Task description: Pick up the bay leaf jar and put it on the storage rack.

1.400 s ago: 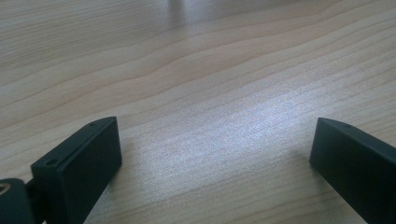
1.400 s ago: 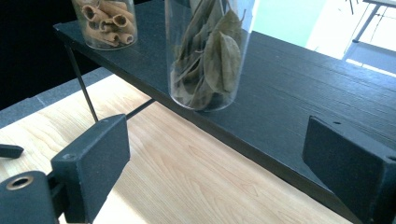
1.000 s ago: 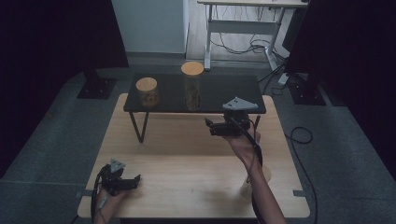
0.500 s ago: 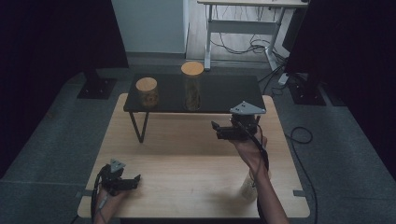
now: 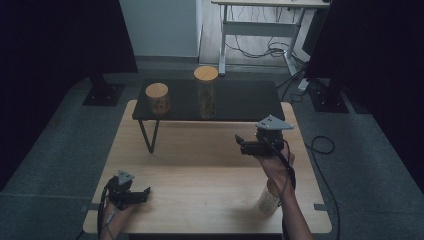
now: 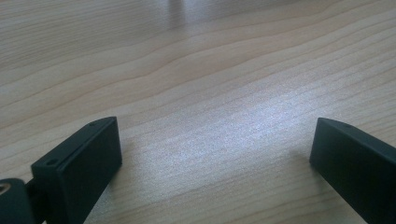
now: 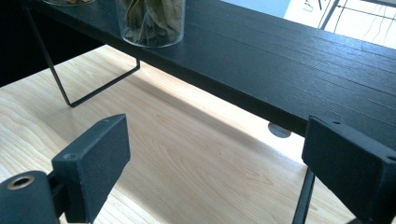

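Hovering over the table, the right gripper gapes wide, empty, facing the black shelf with 2 jars. Left gripper rests low, jaws wide, empty; a third jar sits half-hidden behind the right forearm.

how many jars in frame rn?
3. A short jar at the left of the black shelf, a tall jar near the shelf's middle, and a third jar on the wooden table, partly hidden behind the right forearm.
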